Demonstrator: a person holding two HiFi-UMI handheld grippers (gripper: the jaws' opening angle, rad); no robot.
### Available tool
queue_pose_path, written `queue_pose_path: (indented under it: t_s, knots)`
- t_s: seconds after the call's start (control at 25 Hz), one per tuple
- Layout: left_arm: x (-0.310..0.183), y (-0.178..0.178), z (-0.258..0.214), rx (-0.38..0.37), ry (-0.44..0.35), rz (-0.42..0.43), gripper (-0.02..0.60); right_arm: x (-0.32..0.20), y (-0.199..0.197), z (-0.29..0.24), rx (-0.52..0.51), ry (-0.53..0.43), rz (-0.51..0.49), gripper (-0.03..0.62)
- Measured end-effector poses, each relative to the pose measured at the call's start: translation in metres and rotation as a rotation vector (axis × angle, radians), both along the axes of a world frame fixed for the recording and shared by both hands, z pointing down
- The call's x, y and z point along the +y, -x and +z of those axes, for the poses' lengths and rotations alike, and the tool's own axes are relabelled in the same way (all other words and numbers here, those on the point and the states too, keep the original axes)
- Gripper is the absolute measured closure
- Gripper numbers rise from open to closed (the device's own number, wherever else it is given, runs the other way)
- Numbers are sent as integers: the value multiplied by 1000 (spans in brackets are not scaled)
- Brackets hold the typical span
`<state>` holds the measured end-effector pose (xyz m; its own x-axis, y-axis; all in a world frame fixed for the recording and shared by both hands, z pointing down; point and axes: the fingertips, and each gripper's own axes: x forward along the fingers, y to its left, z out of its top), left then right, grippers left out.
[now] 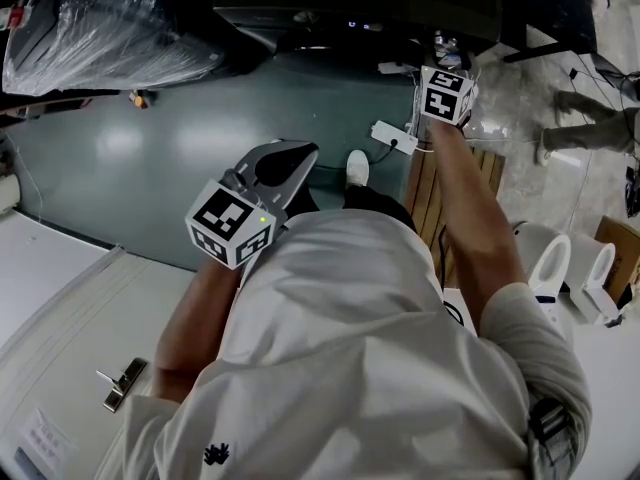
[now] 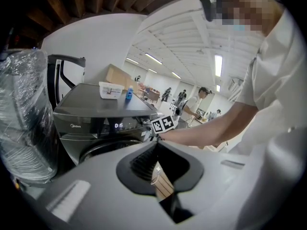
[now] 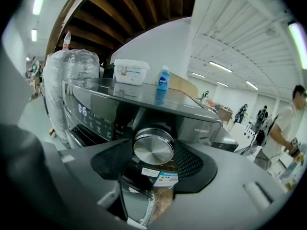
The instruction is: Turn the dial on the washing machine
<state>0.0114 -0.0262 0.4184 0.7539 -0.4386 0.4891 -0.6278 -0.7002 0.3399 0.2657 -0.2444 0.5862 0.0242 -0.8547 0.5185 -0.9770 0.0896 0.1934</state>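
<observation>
While the left gripper (image 1: 288, 165) hangs narrow and empty, the right gripper (image 3: 154, 153) seems clamped on the washing machine's (image 3: 115, 97) dial (image 3: 153, 145) at frame centre. Its rigid, polished metal is probably slippery, so hold its rim squarely.

The dial (image 3: 153, 145) gripped by the right claw (image 3: 154, 152) is bright brushed metal, smooth and shiny. The claw itself is matt grey plastic with dark ribbed pads (image 3: 192, 161). Behind the dial, the washing machine (image 3: 120, 97) is dark and glossy, and its top reflects like a mirror. On that top, beyond the claw, sit a white plastic tub (image 3: 131, 71) and a blue plastic bottle (image 3: 163, 78). Left of the claw, clear crinkled film (image 3: 72, 75) glints. Above the claw run brown wooden beams (image 3: 129, 8).
</observation>
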Motion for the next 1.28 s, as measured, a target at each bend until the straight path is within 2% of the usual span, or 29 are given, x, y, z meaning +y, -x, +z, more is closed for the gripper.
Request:
queue_pose_path:
  t_s: [0.28, 0.44, 0.6, 0.92, 1.04, 1.16, 1.28]
  knots:
    - [1, -1, 4, -5, 10, 0, 526, 3, -7, -5, -244, -6, 108, 327]
    - [1, -2, 3, -7, 3, 4, 526, 3, -8, -3, -288, -10, 103, 327]
    - [0, -3, 2, -7, 1, 4, 526, 3, -7, -5, -222, -8, 44, 327]
    - [3, -5, 5, -12, 6, 12, 526, 11, 3, 7, 53, -7, -117, 324]
    - [3, -6, 6, -12, 9, 18, 526, 10, 5, 10, 138, 9, -148, 324]
    - [5, -7, 7, -17, 15, 26, 526, 10, 4, 15, 156, 25, -132, 324]
    - [6, -7, 8, -19, 17, 27, 526, 7, 2, 15, 108, 32, -95, 326]
